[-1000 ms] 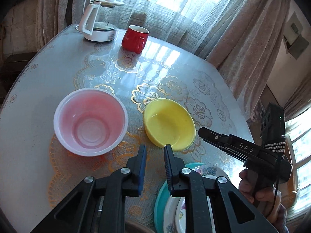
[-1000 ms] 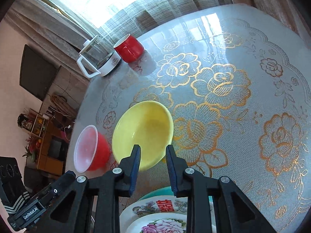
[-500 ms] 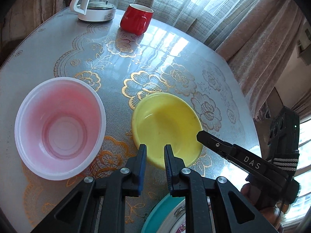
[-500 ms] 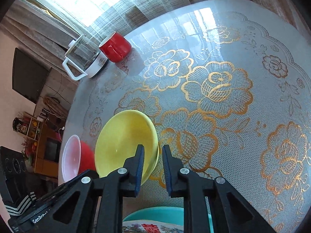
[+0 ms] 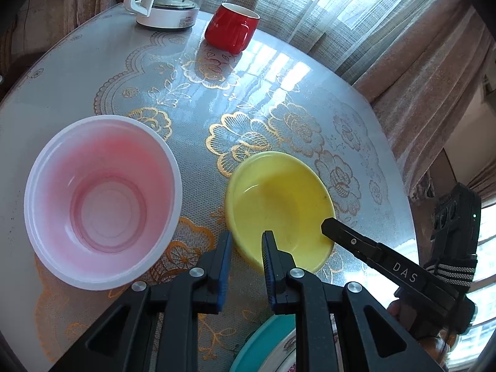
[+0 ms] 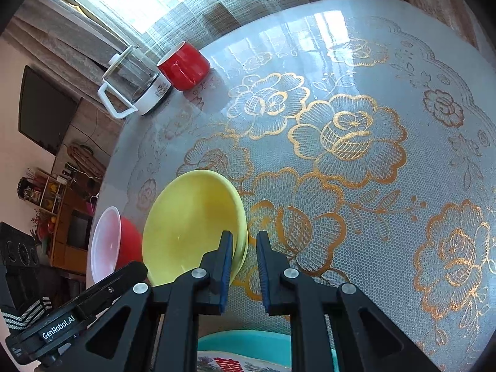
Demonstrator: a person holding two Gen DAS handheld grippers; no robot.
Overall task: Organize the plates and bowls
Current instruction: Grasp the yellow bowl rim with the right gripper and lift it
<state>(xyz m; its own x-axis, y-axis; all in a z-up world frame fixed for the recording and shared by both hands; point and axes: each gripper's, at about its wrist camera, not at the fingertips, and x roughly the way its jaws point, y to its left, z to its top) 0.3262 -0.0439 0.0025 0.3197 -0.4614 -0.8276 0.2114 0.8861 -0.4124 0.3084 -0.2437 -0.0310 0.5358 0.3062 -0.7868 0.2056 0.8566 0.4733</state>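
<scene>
Both grippers are being held open at the yellow bowl (image 5: 279,207). On the left gripper (image 5: 246,249), a narrow gap is being kept between the blue pads, with nothing clamped; its tips are being held at the bowl's 6 o'clock rim, which is lying between them, though contact cannot be told. On the right gripper (image 6: 245,248) the jaws are likewise being kept slightly apart, and the bowl's rim is being straddled, one finger inside the bowl and one outside. In the left view the right gripper's tip is being shown over the bowl's 4 o'clock edge.

A pink bowl (image 5: 102,198) is being shown just beside the yellow one, at its 9 o'clock, on the table (image 5: 77,86). A red mug (image 5: 232,29) and a kettle (image 5: 164,9) are being seen at 12 o'clock, well apart from the bowls. A teal plate (image 5: 263,344) with patterned plates stacked on it is being seen at 6 o'clock, under the fingers.
</scene>
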